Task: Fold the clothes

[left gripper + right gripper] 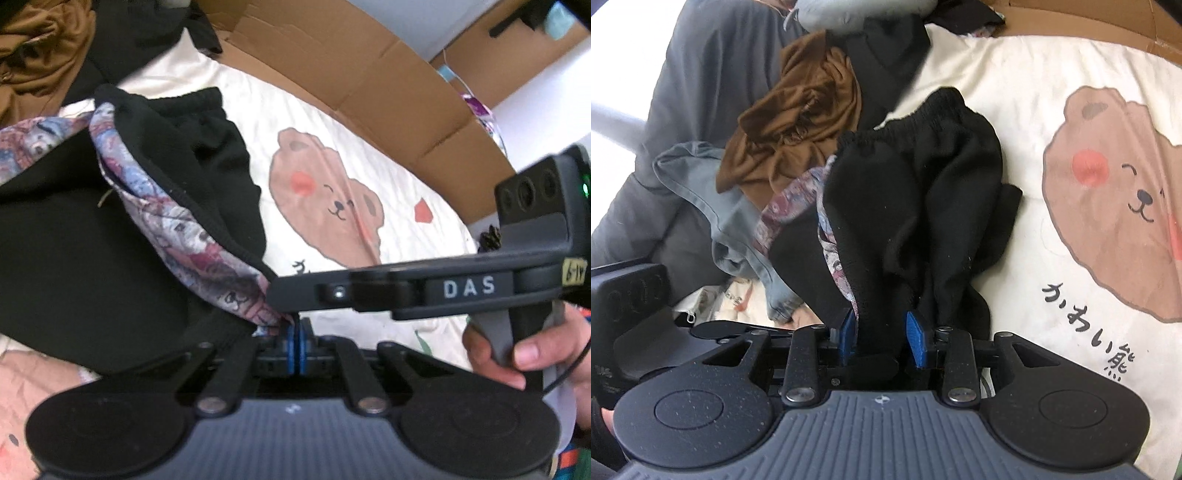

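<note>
We see a cream bedsheet (1015, 92) printed with a brown bear (1115, 195) spread under everything, the bear lying at about three o'clock in the right wrist view and just right of centre in the left wrist view; along the far edge, from twelve to two o'clock in the left view, runs a brown cardboard box (369, 70); a grey quilted cover (701, 74) fills the right view from nine to eleven o'clock, and on it lies a heap of clothes, a crumpled brown garment (798, 122) at eleven o'clock and a pale grey-blue garment (713, 199) at nine o'clock; the black garment (923, 192), with a ribbed hem and a patterned lining (177, 221) of pink and blue, sits in the middle of the right view and at nine o'clock in the left view, resting on the sheet and drawn toward both tools; our left gripper (296, 343) has its blue pads pressed almost together, pinching the edge of the lining and black cloth at six o'clock; our right gripper (882, 336) stands partly open, its blue pads (918, 338) on either side of a fold of the black cloth, which fills the gap between them; whether they truly clamp it we cannot tell; our right hand (524, 354) wraps the handle at four o'clock in the left view.
</note>
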`<action>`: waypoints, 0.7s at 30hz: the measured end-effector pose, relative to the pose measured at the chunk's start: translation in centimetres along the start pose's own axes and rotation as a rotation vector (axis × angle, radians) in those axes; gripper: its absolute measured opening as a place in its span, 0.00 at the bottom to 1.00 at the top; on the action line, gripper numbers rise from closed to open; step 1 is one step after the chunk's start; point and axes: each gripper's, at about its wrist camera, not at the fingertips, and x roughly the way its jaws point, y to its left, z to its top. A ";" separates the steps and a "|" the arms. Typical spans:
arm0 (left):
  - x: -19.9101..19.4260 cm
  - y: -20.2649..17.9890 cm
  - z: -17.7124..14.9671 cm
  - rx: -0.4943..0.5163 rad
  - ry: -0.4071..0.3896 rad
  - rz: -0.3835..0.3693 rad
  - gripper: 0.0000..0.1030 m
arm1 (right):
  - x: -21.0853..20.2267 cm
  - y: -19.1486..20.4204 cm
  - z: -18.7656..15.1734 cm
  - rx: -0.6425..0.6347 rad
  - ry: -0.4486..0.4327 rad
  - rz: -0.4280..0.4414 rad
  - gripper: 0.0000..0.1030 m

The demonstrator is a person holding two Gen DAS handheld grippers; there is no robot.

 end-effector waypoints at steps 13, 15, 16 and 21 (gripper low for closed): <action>6.0 -3.1 1.8 0.024 0.007 0.029 0.25 | 0.2 -0.3 -0.7 -0.048 0.019 -0.063 0.00; 5.4 -2.6 1.6 0.008 -0.001 0.045 0.29 | -0.8 -1.2 -0.7 -0.008 -0.004 -0.086 0.00; 5.3 -2.3 1.6 -0.007 -0.005 0.051 0.29 | -1.2 -1.6 -0.7 0.001 -0.012 -0.094 0.00; 3.9 -1.1 2.3 -0.021 -0.051 0.112 0.32 | -3.3 -3.5 -1.3 0.032 -0.045 -0.142 0.00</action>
